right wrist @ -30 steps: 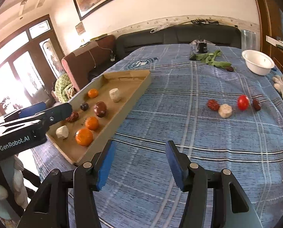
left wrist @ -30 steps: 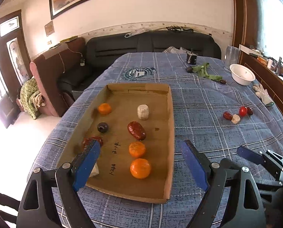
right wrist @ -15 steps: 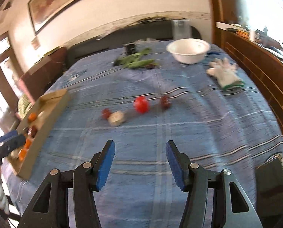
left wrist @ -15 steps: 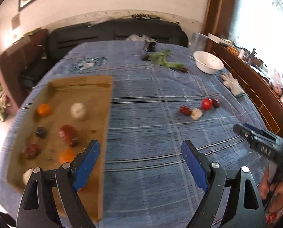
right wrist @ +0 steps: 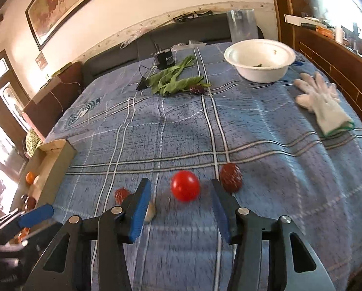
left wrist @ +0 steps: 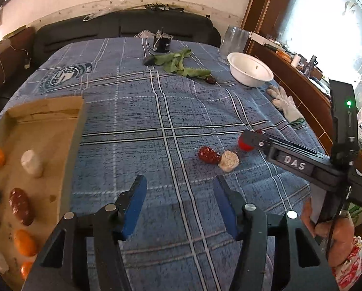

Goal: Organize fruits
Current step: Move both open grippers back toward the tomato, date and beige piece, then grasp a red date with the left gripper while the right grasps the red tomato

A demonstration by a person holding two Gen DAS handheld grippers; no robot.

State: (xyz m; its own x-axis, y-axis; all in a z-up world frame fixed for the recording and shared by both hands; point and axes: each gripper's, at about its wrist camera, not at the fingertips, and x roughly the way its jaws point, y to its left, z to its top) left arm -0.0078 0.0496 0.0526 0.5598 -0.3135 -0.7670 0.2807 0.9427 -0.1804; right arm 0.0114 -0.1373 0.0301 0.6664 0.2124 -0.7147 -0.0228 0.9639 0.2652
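On the blue plaid cloth, the round tomato (right wrist: pixel 185 185) shows no long axis; it lies just beyond the right gripper (right wrist: pixel 181 208), whose half-open jaws are closing on nothing. The red date (left wrist: pixel 208 155) lies slantwise, far-left to near-right. The left gripper (left wrist: pixel 181 208) is also closing, empty.

Bare tablecloth (left wrist: pixel 137 111) lies open between the cardboard tray (left wrist: pixel 76 131) and the loose fruit. The bowl (right wrist: pixel 259 59), glove (right wrist: pixel 323 101) (far edge) and leaves (right wrist: pixel 173 80) crowd beyond.
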